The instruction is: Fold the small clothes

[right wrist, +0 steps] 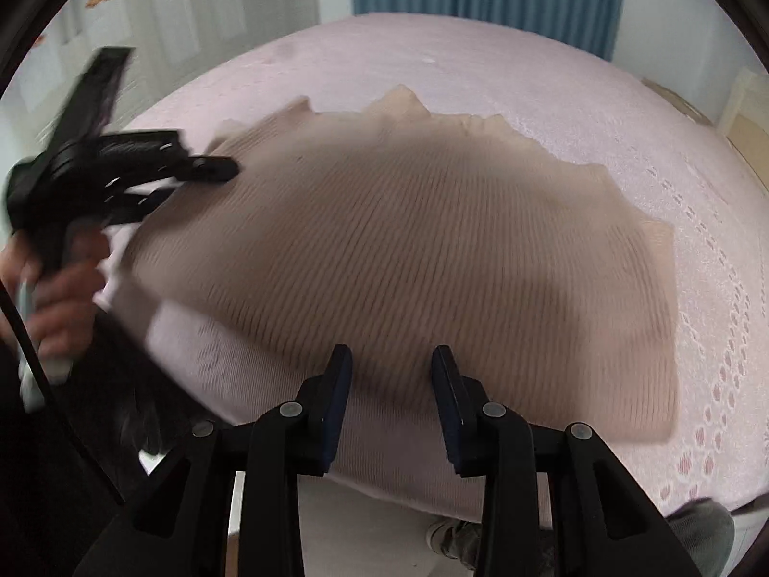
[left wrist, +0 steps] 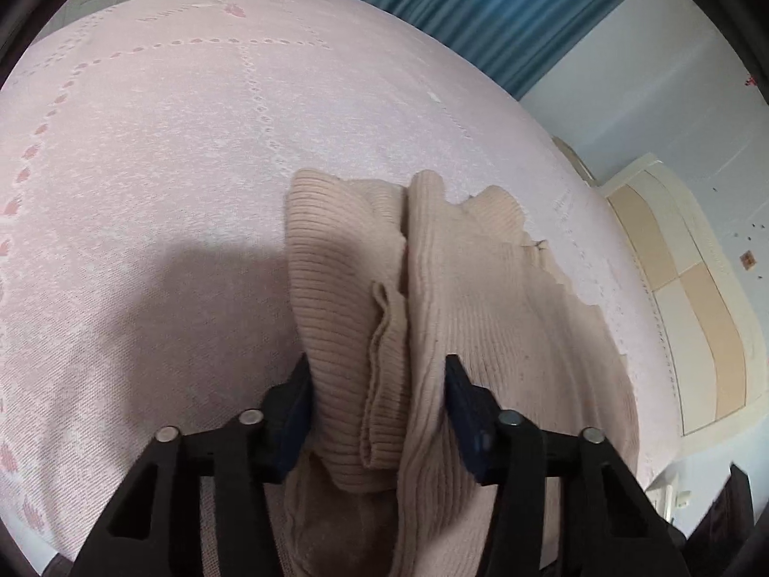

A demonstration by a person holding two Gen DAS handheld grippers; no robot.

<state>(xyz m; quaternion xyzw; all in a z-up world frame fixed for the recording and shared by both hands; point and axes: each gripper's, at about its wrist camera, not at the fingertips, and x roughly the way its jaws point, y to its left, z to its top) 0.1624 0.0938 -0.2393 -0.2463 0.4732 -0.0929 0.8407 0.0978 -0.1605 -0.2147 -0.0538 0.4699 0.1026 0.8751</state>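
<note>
A beige ribbed knit garment (right wrist: 408, 240) lies spread on the pink bed cover (right wrist: 625, 120), its scalloped hem towards the far side. In the left wrist view a bunched fold of this garment (left wrist: 480, 288) fills the gap of my left gripper (left wrist: 377, 375), and both pads press on the cloth. The right wrist view, blurred by motion, shows that same left gripper (right wrist: 202, 182) at the garment's left corner, held by a hand (right wrist: 62, 288). My right gripper (right wrist: 390, 360) hovers over the garment's near edge, open, with nothing between its fingers.
The bed cover (left wrist: 168, 168) stretches wide to the left and far side of the garment. Blue curtains (right wrist: 480, 0) hang behind the bed. A cream wardrobe (left wrist: 697, 312) stands to the right. A shoe (right wrist: 452, 538) shows on the floor below the bed's near edge.
</note>
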